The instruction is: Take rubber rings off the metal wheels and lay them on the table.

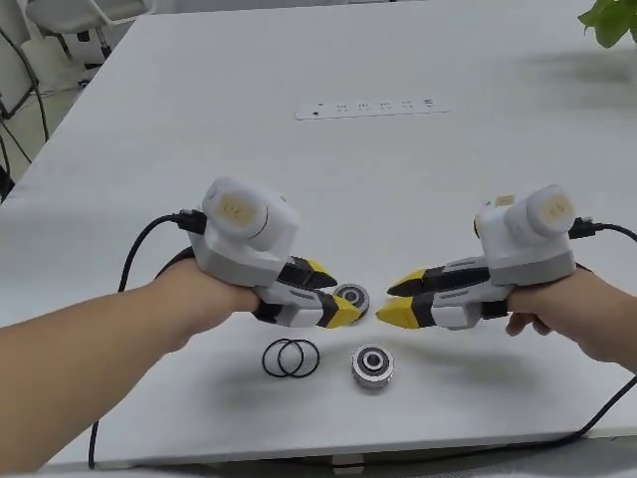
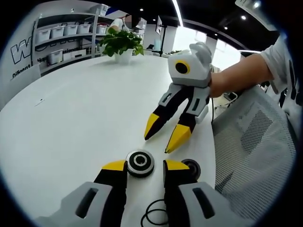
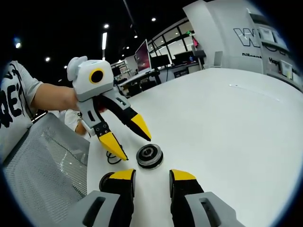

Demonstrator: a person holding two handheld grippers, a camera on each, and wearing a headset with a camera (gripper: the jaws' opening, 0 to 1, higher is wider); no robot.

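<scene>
A metal wheel [image 1: 352, 296] with a dark rubber rim lies flat on the white table [image 1: 299, 169], between the tips of both grippers. My left gripper [image 1: 341, 294] is open, its yellow-tipped jaws either side of this wheel [image 2: 140, 162]. From the other side my right gripper [image 1: 386, 303] points at the same wheel [image 3: 149, 156], open and a little short of it. A second wheel [image 1: 372, 364] lies nearer the front edge. Two loose black rubber rings [image 1: 291, 358] overlap on the table to its left.
A white strip with printed marks [image 1: 373, 108] lies farther back on the table. A potted plant [image 1: 610, 20] stands at the far right corner. Black cables [image 1: 139, 249] trail from both grippers. The table's front edge [image 1: 338, 456] is close below the wheels.
</scene>
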